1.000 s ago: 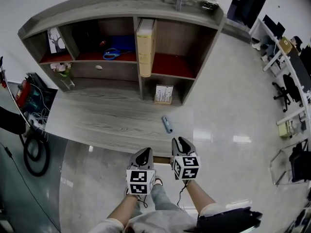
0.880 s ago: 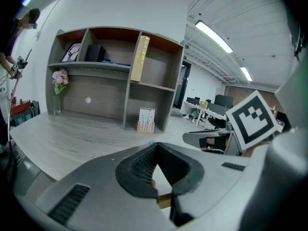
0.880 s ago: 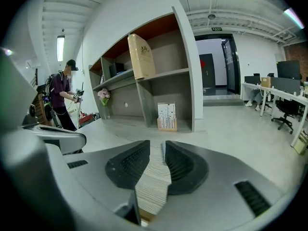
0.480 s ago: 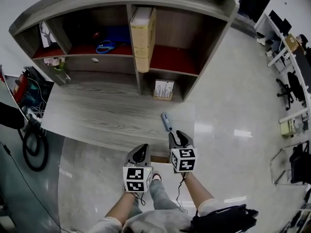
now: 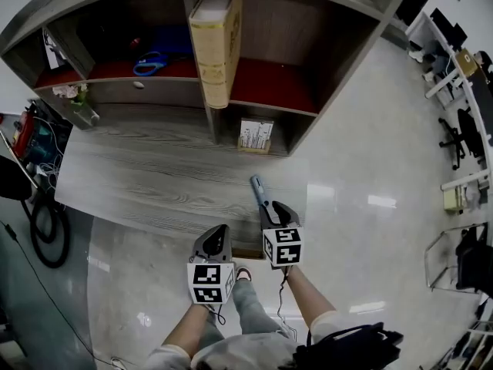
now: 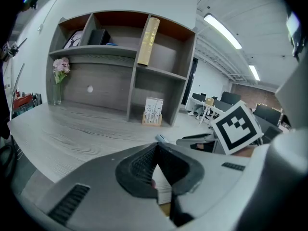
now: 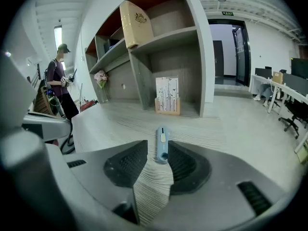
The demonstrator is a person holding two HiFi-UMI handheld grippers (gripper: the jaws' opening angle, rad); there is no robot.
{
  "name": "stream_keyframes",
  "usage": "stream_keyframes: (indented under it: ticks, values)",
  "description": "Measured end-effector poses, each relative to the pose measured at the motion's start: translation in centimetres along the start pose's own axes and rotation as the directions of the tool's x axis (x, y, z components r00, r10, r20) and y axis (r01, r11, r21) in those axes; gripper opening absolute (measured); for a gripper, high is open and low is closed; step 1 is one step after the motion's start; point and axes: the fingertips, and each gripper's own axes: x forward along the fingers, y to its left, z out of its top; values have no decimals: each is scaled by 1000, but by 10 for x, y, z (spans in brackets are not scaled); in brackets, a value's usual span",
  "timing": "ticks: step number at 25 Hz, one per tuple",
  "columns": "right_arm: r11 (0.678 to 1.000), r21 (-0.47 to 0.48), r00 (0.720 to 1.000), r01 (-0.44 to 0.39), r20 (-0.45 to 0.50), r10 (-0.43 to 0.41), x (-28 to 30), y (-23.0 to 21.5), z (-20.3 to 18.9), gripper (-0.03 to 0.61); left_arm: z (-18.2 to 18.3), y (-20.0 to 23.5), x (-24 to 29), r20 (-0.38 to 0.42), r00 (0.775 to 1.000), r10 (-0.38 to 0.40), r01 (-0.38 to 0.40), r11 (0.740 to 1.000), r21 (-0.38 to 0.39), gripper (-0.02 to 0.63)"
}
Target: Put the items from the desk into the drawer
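A small blue utility knife (image 5: 259, 191) lies on the grey wood desk (image 5: 154, 176) near its right front corner. My right gripper (image 5: 272, 208) is open, and its jaws stand on either side of the knife's (image 7: 162, 145) near end; the right gripper (image 7: 157, 151) is low over the desk top. At the desk's front edge my left gripper (image 5: 216, 236) hangs with nothing in it, and the left gripper (image 6: 157, 147) has its pads meeting at the tips. A shut drawer with a round knob (image 5: 139, 85) sits in the hutch at back left.
The hutch holds a tall yellow book (image 5: 214, 41), blue scissors (image 5: 150, 64), a small printed box (image 5: 256, 135) and a flower vase (image 5: 79, 105). Cables and gear (image 5: 35, 168) lie on the floor at left. A person (image 7: 60, 83) stands beyond the desk's left end.
My right gripper has moved forward over the desk until its open jaws flank the knife's near end. The left gripper has kept to the front edge. The head camera has come closer.
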Motion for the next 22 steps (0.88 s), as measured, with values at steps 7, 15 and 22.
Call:
stream_keyframes:
  ticks: [7,15,22]
  values:
    - [999,-53,999,1,-44,-3,23,-3,-7,120,0,10,14,2,1000,14,-14,1000,-23,-2]
    - [994,-105,996,18,-83,-27,38,-8,-13,127,-9,20,20,-17,999,27,-27,999,-42,-2]
    - [991,-129,991,24,-124,-40,48,-12,-18,127,-9,30,23,-17,999,38,-39,998,-51,-2]
